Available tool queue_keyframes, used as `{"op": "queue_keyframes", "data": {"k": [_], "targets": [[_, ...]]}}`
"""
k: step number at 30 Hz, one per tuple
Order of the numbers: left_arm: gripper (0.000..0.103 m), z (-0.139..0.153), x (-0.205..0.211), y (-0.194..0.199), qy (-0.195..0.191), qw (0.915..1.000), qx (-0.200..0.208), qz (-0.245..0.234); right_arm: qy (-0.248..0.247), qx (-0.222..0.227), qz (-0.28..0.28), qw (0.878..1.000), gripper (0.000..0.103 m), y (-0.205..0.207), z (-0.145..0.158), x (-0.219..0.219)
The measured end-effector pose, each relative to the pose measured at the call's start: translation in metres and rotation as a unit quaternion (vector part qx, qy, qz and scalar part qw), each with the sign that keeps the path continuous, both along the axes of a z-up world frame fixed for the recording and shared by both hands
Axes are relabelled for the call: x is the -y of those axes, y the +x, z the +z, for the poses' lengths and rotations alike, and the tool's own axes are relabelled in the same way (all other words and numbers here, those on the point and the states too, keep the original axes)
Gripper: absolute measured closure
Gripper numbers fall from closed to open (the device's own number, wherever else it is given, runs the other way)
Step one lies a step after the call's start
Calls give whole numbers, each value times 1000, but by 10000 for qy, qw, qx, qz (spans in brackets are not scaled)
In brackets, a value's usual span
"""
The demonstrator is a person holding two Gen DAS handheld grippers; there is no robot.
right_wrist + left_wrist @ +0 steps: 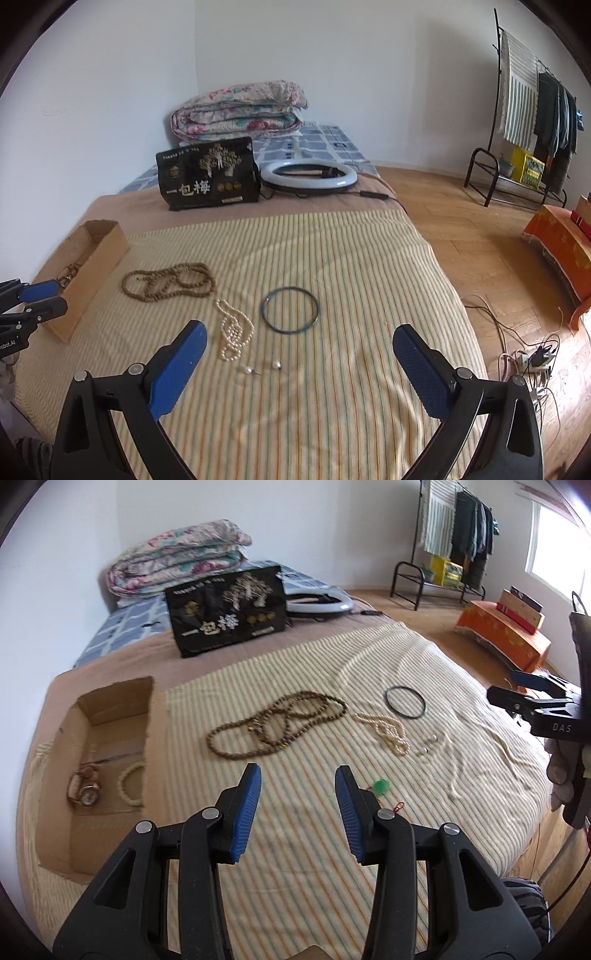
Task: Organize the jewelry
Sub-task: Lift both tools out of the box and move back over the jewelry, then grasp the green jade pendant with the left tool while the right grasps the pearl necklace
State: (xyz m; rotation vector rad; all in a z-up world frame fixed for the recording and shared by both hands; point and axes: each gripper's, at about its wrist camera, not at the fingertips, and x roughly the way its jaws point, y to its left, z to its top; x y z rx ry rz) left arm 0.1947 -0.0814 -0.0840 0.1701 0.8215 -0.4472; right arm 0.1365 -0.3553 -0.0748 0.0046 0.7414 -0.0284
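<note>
Approaching the loose jewelry on the bed [369, 258] — both jaws spread and empty — the right hand-held gripper [299, 345] needs lowering onto the pearl necklace [232, 332], while the left hand-held gripper [297, 775] hovers beside the cardboard box [110, 709].

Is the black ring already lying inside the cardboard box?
No, the black ring lies on the striped bed cover, well apart from the cardboard box at the left.

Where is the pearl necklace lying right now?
The pearl necklace lies on the striped blanket, between the brown bead strand and the dark bangle, just beyond two pearl earrings.
</note>
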Motion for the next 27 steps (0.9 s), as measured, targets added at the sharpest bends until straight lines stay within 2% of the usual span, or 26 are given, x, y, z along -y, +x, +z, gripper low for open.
{"op": "queue_keyframes", "data": {"k": [5,14,16,21,27], "targets": [[61,-20,19,5,-9,9991,-260,-330,84,-244,205,9995,10,9,-21,4],[62,-56,48,12,-12,9936,-739,-849,173,-688,930,9931,27,40,-55,-16],[67,-64,56,15,44,9926,-797,-917,195,-829,1068,9906,29,49,-64,-20],[68,-80,69,19,116,9894,-903,-1128,230,-1078,1218,9864,36,66,-83,-28],[71,-96,76,23,147,9875,-1014,-1194,252,-1185,1351,9834,40,77,-93,-35]]}}
